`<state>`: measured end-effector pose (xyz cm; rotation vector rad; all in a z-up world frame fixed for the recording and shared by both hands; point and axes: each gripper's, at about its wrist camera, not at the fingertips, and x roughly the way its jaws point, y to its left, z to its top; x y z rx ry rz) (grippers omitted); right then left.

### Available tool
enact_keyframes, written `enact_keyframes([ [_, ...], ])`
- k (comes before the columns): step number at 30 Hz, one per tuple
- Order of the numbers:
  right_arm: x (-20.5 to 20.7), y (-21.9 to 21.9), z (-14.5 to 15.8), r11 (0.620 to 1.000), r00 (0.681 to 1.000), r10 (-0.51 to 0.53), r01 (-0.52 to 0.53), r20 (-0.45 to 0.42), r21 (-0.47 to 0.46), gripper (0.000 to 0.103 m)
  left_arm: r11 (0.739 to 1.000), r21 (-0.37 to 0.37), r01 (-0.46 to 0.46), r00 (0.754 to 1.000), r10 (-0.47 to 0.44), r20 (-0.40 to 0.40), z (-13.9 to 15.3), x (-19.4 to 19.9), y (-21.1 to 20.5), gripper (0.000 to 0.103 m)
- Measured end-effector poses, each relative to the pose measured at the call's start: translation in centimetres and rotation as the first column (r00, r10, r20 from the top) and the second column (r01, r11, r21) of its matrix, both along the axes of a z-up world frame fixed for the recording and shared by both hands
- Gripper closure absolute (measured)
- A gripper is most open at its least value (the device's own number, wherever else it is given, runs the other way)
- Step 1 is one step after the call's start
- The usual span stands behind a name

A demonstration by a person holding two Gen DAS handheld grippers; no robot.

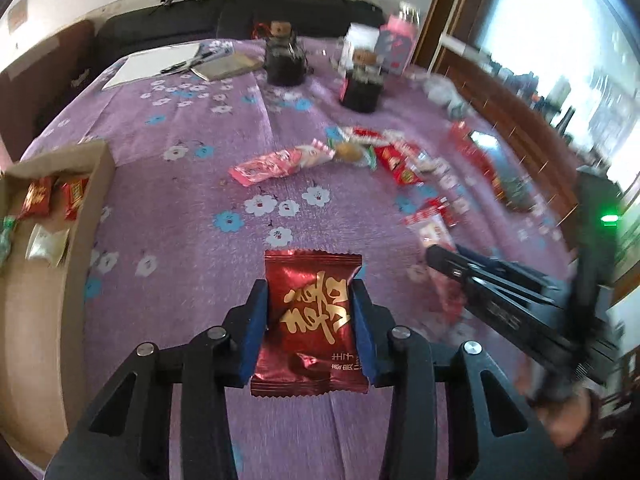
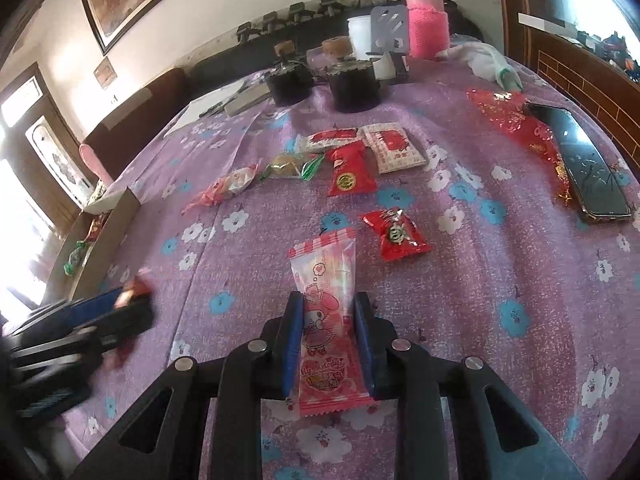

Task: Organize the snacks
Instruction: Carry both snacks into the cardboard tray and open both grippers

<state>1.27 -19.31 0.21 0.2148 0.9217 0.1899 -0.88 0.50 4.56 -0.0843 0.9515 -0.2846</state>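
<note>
My left gripper (image 1: 310,292) is shut on a dark red foil snack packet with gold characters (image 1: 310,320), held above the purple flowered tablecloth. My right gripper (image 2: 328,304) is shut on a pink striped cartoon snack packet (image 2: 326,312). The right gripper also shows blurred in the left wrist view (image 1: 500,280); the left one shows blurred in the right wrist view (image 2: 100,320). A cardboard box (image 1: 86,216) at the left holds several snacks (image 1: 40,196). Loose snacks lie mid-table (image 1: 352,152), including red packets (image 2: 350,172) (image 2: 396,232) and a pink one (image 2: 224,188).
Two black jars with cork tops (image 2: 352,84) (image 2: 288,80), a pink bottle (image 2: 426,20) and papers (image 1: 156,64) stand at the far side. A phone (image 2: 588,168) and a red foil bag (image 2: 516,120) lie at the right. A dark sofa runs behind the table.
</note>
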Motion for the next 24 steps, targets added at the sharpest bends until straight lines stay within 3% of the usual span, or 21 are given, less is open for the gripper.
enact_keyframes([
  [6,-0.2,-0.1,0.3,1.000,1.000,-0.014,0.014,0.025,0.001,0.077,0.987,-0.135,-0.085,0.995,0.091,0.034,2.1,-3.3,6.1,0.065],
  [10,-0.7,0.6,1.6,1.000,0.999,-0.005,0.005,0.047,-0.002,0.077,0.973,-0.149,-0.174,0.983,0.181,0.036,2.9,-5.1,11.2,0.065],
  [18,-1.7,9.2,6.9,0.982,0.978,0.191,-0.191,0.086,-0.008,0.077,0.943,-0.061,-0.327,0.943,0.330,0.037,3.6,-4.6,21.1,0.065],
  [24,-0.4,17.6,8.1,0.939,0.941,0.336,-0.338,0.043,0.053,0.078,0.923,-0.016,-0.385,0.923,0.386,0.010,2.2,-2.0,25.0,0.065],
])
